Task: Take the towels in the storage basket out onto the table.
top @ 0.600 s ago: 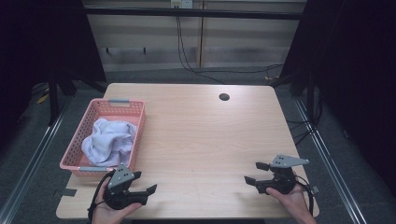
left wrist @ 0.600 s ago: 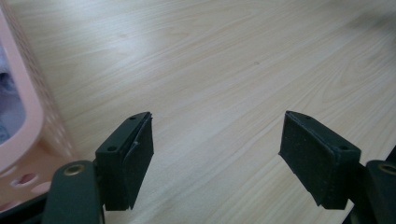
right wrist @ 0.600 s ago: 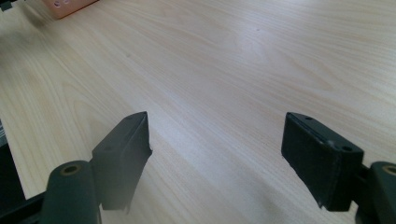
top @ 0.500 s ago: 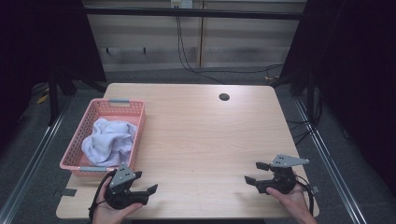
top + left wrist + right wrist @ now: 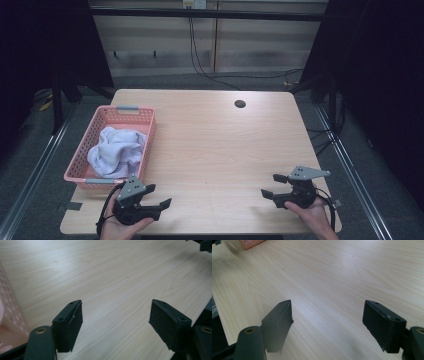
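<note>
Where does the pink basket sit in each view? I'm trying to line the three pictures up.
High view: the pink basket stands at the table's left side, a white cloth inside.
Left gripper view: its perforated wall runs down the left edge.
Right gripper view: one corner pokes in at the top left.
Shared landmark: the light wooden tabletop.
</note>
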### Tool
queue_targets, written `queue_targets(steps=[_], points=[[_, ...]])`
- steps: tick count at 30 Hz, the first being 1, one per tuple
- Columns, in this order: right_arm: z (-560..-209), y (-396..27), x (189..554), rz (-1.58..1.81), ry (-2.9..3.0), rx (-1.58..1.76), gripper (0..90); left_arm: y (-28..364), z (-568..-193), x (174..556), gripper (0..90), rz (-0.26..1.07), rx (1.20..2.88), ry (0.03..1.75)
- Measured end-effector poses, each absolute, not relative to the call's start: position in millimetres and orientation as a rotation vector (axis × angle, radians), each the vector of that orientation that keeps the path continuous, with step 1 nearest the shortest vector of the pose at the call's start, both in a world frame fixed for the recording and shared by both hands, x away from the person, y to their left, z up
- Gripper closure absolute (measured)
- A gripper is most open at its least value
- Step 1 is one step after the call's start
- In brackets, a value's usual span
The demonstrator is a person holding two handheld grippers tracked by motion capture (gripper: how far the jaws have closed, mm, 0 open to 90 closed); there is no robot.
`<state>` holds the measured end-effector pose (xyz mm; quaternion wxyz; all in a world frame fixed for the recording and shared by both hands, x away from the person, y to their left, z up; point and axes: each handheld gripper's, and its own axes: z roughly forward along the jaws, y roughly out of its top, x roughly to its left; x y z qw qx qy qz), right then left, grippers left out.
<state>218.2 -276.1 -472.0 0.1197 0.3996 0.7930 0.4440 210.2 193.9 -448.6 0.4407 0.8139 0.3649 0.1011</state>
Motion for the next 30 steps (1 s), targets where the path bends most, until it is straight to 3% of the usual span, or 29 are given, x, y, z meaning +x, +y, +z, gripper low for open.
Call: queue_targets(steps=[4,17,30], points=[[-472,-272,217,1.284,2.334,1.151,23.5,197,-429,205,35.5,0.247,1.995,0.867],[-472,-269,216,1.284,2.337,1.155,23.5,221,-375,237,22.2,0.337,2.006,0.905],[-474,-266,218,1.283,2.352,1.15,23.5,264,-364,279,23.6,0.419,1.996,1.036]])
